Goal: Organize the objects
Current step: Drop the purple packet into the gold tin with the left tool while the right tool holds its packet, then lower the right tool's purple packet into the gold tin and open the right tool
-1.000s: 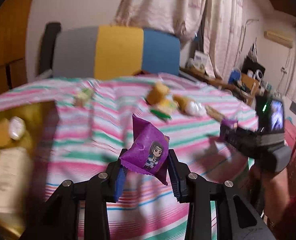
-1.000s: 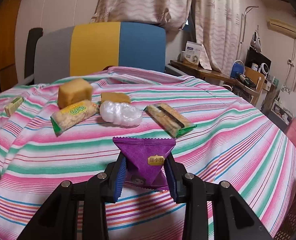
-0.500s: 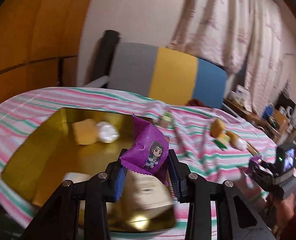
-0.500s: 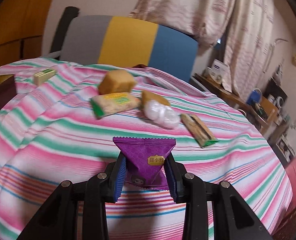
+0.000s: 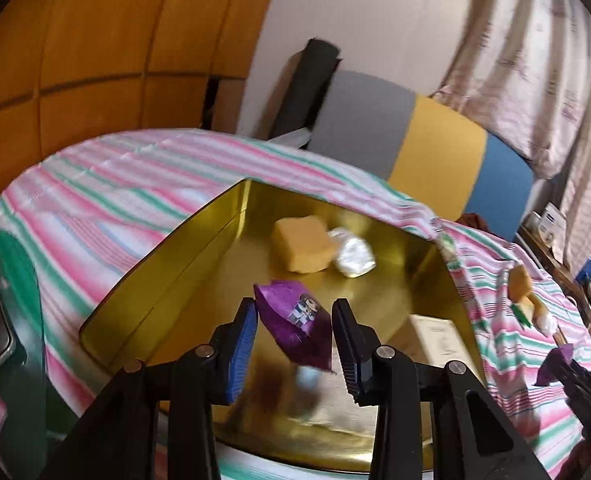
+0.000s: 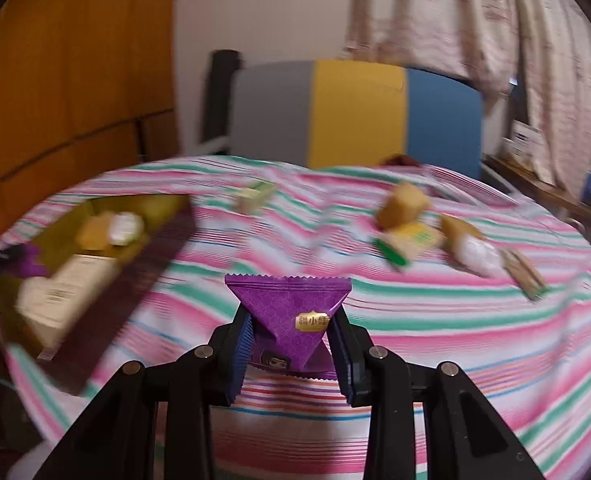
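Left tongs clamped on purple packet over gold tin, right tongs gripped second purple packet above striped cloth.

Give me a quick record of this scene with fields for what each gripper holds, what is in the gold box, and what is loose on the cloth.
left gripper: shut on a purple packet, over the gold box
right gripper: shut on a second purple packet, over the striped cloth
in box: yellow cake, white wrapped sweet, cream carton
loose on cloth: several wrapped snacks, blurred
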A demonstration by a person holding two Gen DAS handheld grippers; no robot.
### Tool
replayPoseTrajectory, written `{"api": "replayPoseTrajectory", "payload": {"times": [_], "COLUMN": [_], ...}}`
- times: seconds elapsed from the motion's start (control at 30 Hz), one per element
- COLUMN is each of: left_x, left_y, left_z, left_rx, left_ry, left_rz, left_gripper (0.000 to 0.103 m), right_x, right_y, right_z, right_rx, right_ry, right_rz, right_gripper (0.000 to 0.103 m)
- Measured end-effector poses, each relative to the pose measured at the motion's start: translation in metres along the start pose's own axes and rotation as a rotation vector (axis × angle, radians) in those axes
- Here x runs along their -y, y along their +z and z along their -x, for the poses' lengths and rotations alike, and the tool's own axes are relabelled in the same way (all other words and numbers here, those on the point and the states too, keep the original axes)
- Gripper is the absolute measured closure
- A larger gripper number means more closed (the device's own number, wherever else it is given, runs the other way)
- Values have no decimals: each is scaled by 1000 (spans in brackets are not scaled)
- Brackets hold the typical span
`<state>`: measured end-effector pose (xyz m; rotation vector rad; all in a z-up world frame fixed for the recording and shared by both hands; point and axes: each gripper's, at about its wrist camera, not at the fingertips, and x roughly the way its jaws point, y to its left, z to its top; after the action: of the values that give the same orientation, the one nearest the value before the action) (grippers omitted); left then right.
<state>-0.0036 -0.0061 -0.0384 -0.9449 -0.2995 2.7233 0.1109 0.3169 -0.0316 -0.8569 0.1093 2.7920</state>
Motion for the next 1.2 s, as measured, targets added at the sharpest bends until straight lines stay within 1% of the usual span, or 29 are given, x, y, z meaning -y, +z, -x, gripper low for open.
{"api": "replayPoseTrajectory", "payload": {"times": [0.1,0.17,0.2,0.23,0.27,0.3,0.33,0.4,0.47,0.5,0.6,0.67,0.73,0.83,0.97,1.1,1.2], "left_x": [-11,-14,-16,-15,-15,-14,-14,-13,-12,-12,-15,-21,-30,-39,-46,-53,-53], "left_y": [-2,-3,-4,-5,-5,-4,-4,-3,0,2,7,10,13,17,20,22,21], "left_z": [-7,-10,-12,-11,-9,-7,-4,4,9,11,14,14,16,18,22,24,24], "left_rx": [-25,-41,-54,-47,-44,-34,-19,18,33,38,40,29,30,34,49,54,54], "left_ry": [23,43,54,51,53,61,69,87,95,114,195,225,226,235,258,262,266], "left_rz": [22,33,41,41,40,40,44,59,63,62,72,104,149,183,209,241,243], "left_gripper": [64,59,53,49,43,28,17,7,3,0,0,0,0,0,0,0,0], "right_x": [-26,-41,-46,-51,-59,-66,-73,-86,-100,-107,-134,-150,-166,-187,-204,-210,-206], "right_y": [7,14,16,18,22,24,26,32,39,42,52,57,60,63,64,62,61], "right_z": [6,8,8,8,8,10,12,10,8,7,-1,-10,-19,-35,-50,-65,-69], "right_rx": [15,14,13,10,6,9,11,5,2,-2,-25,-42,-64,-115,-157,-202,-218], "right_ry": [73,120,135,150,173,187,203,237,275,288,331,351,371,395,382,355,353], "right_rz": [10,9,10,13,19,24,29,45,61,69,108,137,163,175,200,199,178], "right_gripper": [67,67,67,67,67,67,67,67,67,67,67,67,67,67,67,65,60]}}
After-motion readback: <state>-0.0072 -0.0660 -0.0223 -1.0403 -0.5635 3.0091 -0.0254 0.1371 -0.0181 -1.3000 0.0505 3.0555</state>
